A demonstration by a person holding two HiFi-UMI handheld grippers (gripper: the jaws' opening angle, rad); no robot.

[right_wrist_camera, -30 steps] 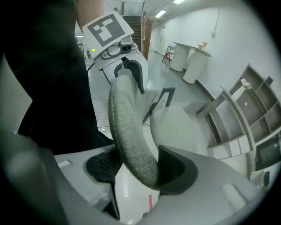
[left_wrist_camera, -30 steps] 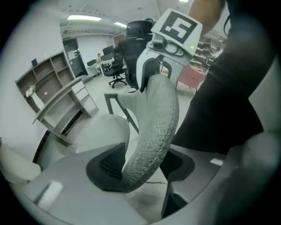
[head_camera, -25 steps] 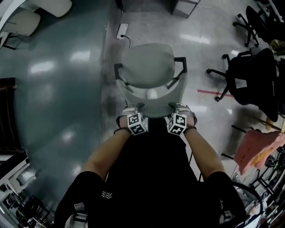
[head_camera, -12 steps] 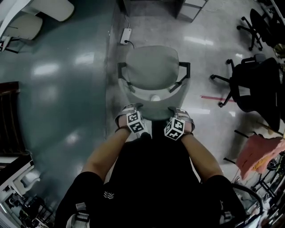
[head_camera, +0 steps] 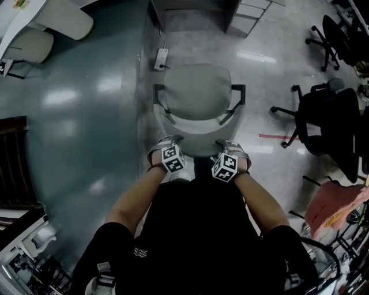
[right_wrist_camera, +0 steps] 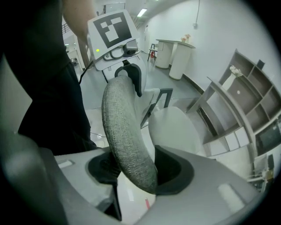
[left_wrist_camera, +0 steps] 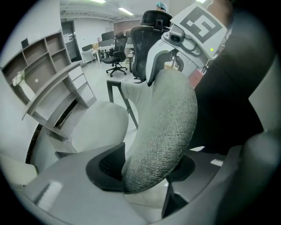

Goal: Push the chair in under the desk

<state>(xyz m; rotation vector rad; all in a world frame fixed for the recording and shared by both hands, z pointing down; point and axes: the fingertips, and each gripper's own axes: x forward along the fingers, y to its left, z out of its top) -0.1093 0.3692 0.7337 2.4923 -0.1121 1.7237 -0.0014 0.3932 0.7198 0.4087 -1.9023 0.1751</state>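
Observation:
A grey fabric chair (head_camera: 198,92) with black armrests stands on the floor in front of me, its seat facing the grey desk (head_camera: 190,7) at the top of the head view. My left gripper (head_camera: 173,140) is shut on the left part of the backrest's top edge (left_wrist_camera: 167,123), which fills the gap between the pads. On the right part of that edge (right_wrist_camera: 123,127) my right gripper (head_camera: 225,143) is shut in the same way. The seat (left_wrist_camera: 99,127) shows beyond the jaws in both gripper views. A desk with shelves above it (right_wrist_camera: 246,101) stands ahead.
A power strip (head_camera: 161,59) with its cable lies on the floor left of the chair. A drawer unit (head_camera: 253,11) stands beside the desk. Black office chairs (head_camera: 328,115) are at the right, a pink cloth (head_camera: 337,201) at the lower right, white chairs (head_camera: 63,20) at the upper left.
The chair, both grippers and I have moved forward towards the desk. The power strip has slid down the view and more of the desk shows at the top.

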